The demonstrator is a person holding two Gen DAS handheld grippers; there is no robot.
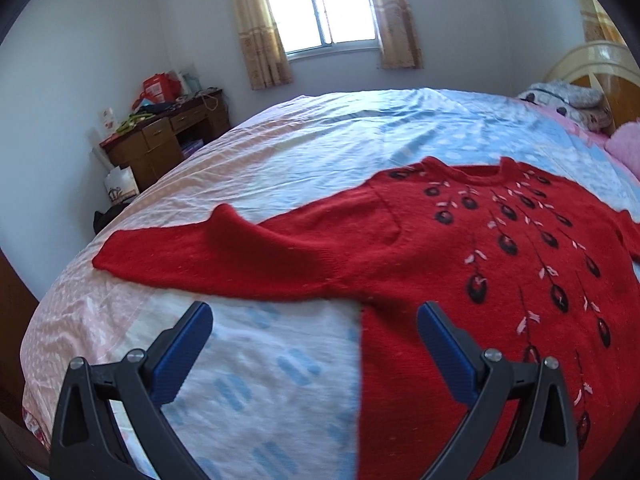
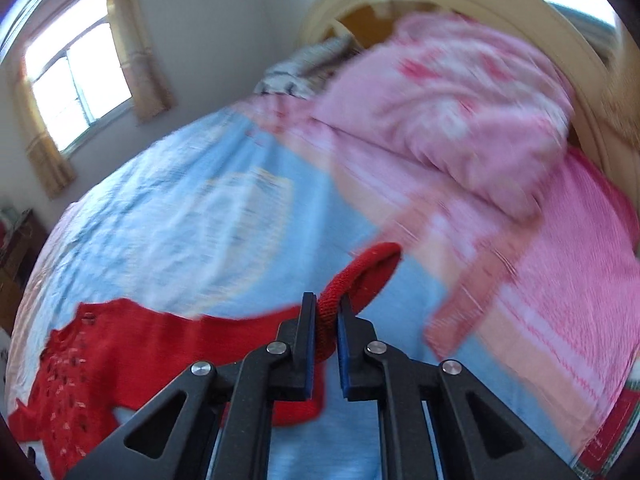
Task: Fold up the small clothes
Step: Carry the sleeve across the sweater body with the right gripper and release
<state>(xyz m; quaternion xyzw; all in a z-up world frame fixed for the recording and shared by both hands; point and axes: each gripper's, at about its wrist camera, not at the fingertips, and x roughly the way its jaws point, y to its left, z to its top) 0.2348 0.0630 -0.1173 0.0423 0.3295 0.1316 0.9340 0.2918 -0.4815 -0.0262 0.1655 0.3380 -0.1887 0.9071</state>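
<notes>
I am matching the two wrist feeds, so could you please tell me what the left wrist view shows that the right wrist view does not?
Only the left wrist view shows the sweater's patterned front, its left sleeve spread flat, the cluttered wooden desk, and the open, empty left gripper.

Only the right wrist view shows the right gripper shut on the sweater's cuff, plus the pink quilt.

Both show the red sweater, the blue-and-pink bedsheet, the curtained window and the headboard.

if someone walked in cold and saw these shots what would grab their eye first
The bright red sweater spread on the pale blue sheet, one sleeve stretched leftward. Next, the right hand-held gripper shut on the other sleeve's cuff, lifting it, while the left hand-held gripper hangs open above the sweater's edge.
</notes>
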